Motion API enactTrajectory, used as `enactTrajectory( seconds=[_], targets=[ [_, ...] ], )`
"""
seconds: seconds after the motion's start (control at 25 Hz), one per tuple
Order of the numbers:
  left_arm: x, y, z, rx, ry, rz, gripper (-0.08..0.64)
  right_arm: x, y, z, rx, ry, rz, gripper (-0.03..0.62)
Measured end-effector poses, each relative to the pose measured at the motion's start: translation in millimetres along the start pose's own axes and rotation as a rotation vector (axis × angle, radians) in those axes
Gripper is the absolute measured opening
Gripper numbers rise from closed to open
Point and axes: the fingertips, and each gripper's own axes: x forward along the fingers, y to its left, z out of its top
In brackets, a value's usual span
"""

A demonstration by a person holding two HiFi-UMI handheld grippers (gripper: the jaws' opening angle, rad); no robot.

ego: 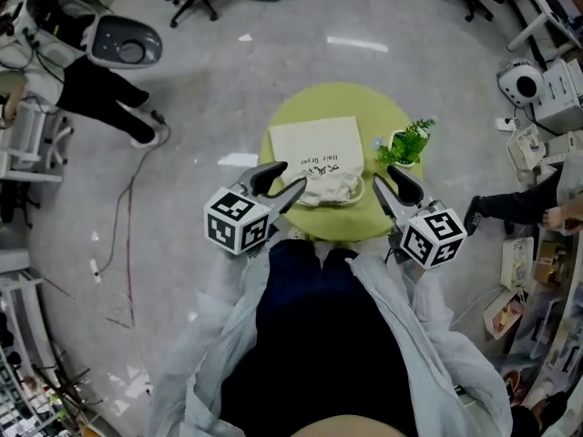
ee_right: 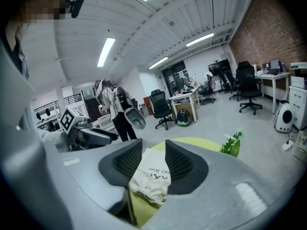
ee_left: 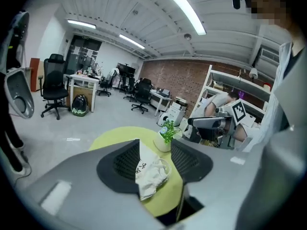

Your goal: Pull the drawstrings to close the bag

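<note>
Bag [ego: 319,157] lies flat on the round green table [ego: 339,98], its crumpled, gathered end toward the person; no gripper touches it. Left gripper [ego: 291,175] is held above the table's near edge, jaws partly apart and empty; through its own view [ee_left: 155,143] the bag [ee_left: 151,171] shows in the gap, well below. Right gripper [ego: 383,176] likewise: jaws partly apart, nothing held. Potted plant [ego: 407,142] stands just right of the bag.

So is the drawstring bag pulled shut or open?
Looks shut: the bag lies flat on the table, its near end bunched into tight gathers.
</note>
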Motion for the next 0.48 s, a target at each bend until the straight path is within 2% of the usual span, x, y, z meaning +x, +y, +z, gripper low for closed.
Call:
enactTrajectory(
  seconds=[0.16, 0.24, 0.36, 0.48],
  targets=[
    [-11.1, -6.4, 16.5, -0.027, -0.137, 0.007, 0.086, -8.7, 3.4, 22.4, -0.052, -0.072, -0.039, 0.015],
    [-11.4, -8.6, 24.3, -0.007, -0.176, 0.021, 0.015, -10.7, 6.2, 28.8, -0.07, -0.093, -0.037, 0.002],
    [-7.9, -13.6, 27.9, 0.046, -0.174, 0.026, 0.015, -13.1, 9.0, 27.2, -0.09, -0.09, -0.037, 0.002],
    [-6.6, -19.4, 27.4, 0.049, -0.189, 0.009, 0.014, -17.7, 8.1, 17.5, -0.094, -0.087, -0.053, 0.002]
  ],
)
